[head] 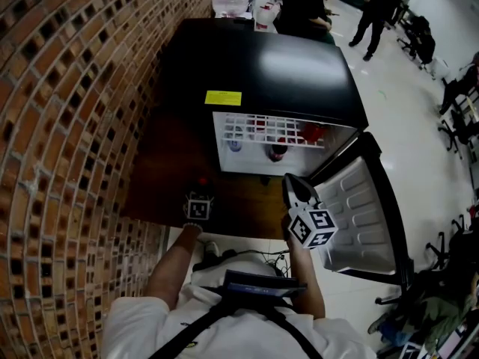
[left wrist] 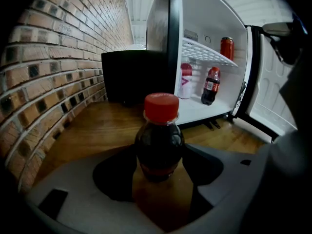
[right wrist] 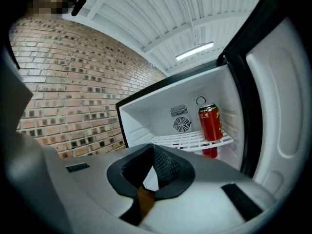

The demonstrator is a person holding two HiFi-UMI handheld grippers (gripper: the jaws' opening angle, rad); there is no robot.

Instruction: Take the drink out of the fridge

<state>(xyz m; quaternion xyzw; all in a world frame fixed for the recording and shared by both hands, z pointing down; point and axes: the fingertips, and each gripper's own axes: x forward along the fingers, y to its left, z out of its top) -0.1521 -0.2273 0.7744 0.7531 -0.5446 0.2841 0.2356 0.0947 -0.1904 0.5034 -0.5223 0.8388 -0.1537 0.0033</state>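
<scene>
Left gripper (left wrist: 159, 164) holds dark bottle (left wrist: 159, 133)

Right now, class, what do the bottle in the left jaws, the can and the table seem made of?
Bottle: likely clear plastic, glossy, red screw cap.
Can: probably metal, shiny red print, silvery rim.
Table: wood or wood-look, visible grain, slight sheen.
</scene>
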